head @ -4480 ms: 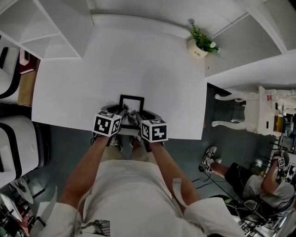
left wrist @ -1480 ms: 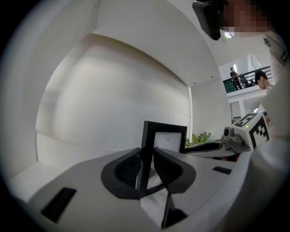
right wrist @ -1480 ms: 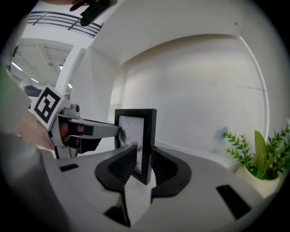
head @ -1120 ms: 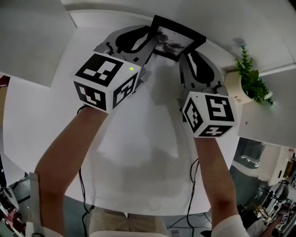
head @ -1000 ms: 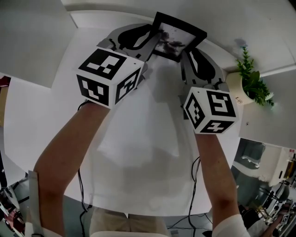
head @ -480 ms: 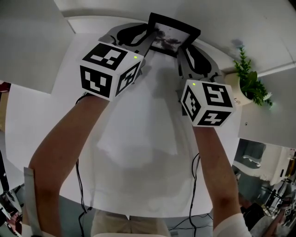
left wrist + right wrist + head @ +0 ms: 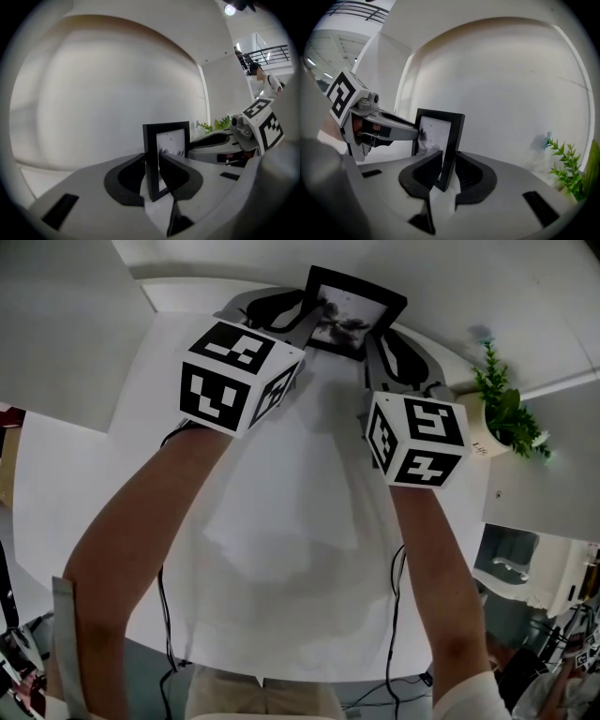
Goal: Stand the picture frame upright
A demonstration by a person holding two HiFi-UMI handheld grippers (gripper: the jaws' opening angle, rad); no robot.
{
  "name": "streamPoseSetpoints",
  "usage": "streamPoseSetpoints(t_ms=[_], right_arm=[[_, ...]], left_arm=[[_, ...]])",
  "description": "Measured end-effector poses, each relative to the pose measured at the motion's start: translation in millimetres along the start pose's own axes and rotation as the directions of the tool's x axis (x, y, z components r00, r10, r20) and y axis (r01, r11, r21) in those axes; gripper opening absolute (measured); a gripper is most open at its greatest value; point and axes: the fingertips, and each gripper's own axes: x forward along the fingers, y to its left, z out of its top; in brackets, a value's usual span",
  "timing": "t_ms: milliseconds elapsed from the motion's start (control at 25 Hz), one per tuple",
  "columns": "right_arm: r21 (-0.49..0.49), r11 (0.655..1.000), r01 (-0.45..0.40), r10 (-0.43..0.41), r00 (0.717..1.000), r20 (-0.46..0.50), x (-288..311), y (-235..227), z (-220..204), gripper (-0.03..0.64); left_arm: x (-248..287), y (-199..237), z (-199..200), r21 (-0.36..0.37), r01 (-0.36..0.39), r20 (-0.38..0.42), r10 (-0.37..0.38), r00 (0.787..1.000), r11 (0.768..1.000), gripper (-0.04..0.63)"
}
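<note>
Whereas the picture frame (image 7: 349, 310) was lying flat at the near edge of the surface (image 7: 281, 521) a few sec. earlier, it is now held upright at the far side, close to the wall and left of the potted plant (image 7: 506, 413). Its left side is clamped by the left tool (image 7: 152, 176), jaws nearly closed on the black rim. Its right side is gripped by the right tool (image 7: 443, 173), whose jaws have just been closing a bit more with the frame between them. Whether the bottom edge already rests on the surface cannot be seen. Judged from this, the standing-up is approx. done. Only setting down & release are left, and tipping is possible if the back support is not out.
</note>
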Motion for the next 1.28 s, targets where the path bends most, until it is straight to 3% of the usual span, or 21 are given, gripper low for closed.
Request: streamPoseSetpoints(t_ms=[440, 600, 760, 1280], right_arm=[[-0.011, 0.999, 0.040, -0.040, 0.999, -0.009, 0.8, -8.0, 6.8, 0.106], [-0.002, 0.999, 0.045, -0.045, 0.999, -0.006, -3.0, -9.1, 8.6, 0.112], [0.019, 0.999, 0.050, -0.050, 0.999, 0.014, -10.9, -6.5, 11.9, 0.114], [0.026, 0.997, 0.071, -0.071, 0.997, -0.011, -18.3, -1.9, 9.2, 0.126]], left_arm=[[-2.0, 1.9, -0.3, 0.010, -0.051, -0.014, 0.051, 0.999, 0.999, 0.095], [-5.7, 3.0, 1.3, 0.011, -0.067, -0.010, 0.067, 0.998, 0.998, 0.135], [-12.4, -2.5, 4.5, 0.041, -0.063, 0.005, 0.063, 0.998, 0.997, 0.144], [-25.8, -16.2, -0.2, 0.035, -0.048, 0.010, 0.048, 0.999, 0.998, 0.144]])
